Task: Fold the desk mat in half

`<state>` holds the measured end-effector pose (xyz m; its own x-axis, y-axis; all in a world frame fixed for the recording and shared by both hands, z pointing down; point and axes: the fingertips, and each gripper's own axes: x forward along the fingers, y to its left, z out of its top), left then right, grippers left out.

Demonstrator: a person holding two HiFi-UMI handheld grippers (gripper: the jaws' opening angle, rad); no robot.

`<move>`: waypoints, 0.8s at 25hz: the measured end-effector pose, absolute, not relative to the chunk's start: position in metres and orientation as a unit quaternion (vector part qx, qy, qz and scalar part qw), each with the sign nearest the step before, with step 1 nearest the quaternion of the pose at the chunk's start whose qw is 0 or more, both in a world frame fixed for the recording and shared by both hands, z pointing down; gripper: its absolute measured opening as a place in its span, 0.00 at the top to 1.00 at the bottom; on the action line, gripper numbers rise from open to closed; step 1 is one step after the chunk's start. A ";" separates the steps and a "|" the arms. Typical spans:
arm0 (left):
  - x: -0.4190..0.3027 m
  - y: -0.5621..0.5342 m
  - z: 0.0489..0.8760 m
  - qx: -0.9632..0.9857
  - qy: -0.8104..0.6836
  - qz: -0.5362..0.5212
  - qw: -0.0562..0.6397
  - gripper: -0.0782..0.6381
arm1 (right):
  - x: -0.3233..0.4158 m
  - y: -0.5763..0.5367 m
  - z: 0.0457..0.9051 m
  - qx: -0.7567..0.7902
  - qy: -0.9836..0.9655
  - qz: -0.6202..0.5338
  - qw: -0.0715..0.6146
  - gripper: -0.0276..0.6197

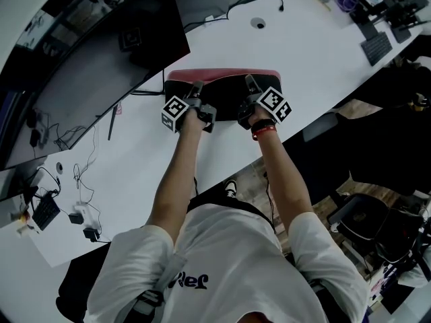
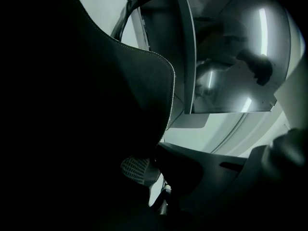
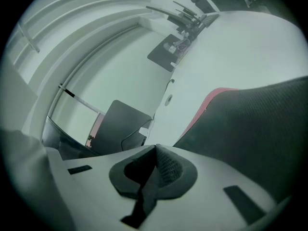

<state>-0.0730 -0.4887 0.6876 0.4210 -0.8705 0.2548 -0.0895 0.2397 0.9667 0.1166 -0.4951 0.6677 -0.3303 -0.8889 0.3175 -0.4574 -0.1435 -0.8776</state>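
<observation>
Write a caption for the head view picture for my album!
Left tool and right tool folding a black and red desk mat on a white desk.

This is an office workspace. A long white tabletop (image 1: 310, 59) with a cable grommet (image 1: 258, 23) runs beyond the jaws. A wide dark monitor (image 1: 94, 59) stands to their left, and loose cables (image 1: 75, 173) and power adapters (image 1: 84, 224) lie nearer the person.
</observation>
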 end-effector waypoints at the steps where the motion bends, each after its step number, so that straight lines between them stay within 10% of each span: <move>1: -0.073 -0.490 0.690 0.538 -0.446 -0.301 0.649 0.83 | 0.116 -0.495 0.670 -0.542 0.623 -0.528 0.198 0.94; 20: -0.068 -0.480 0.655 0.581 -0.420 -0.308 0.625 0.76 | 0.108 -0.479 0.644 -0.542 0.644 -0.509 0.179 0.94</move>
<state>-0.0681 -0.4802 0.6548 0.4572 -0.8735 0.1671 -0.1036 0.1343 0.9855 0.1082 -0.4788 0.6441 -0.3473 -0.8809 0.3216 -0.5160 -0.1068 -0.8499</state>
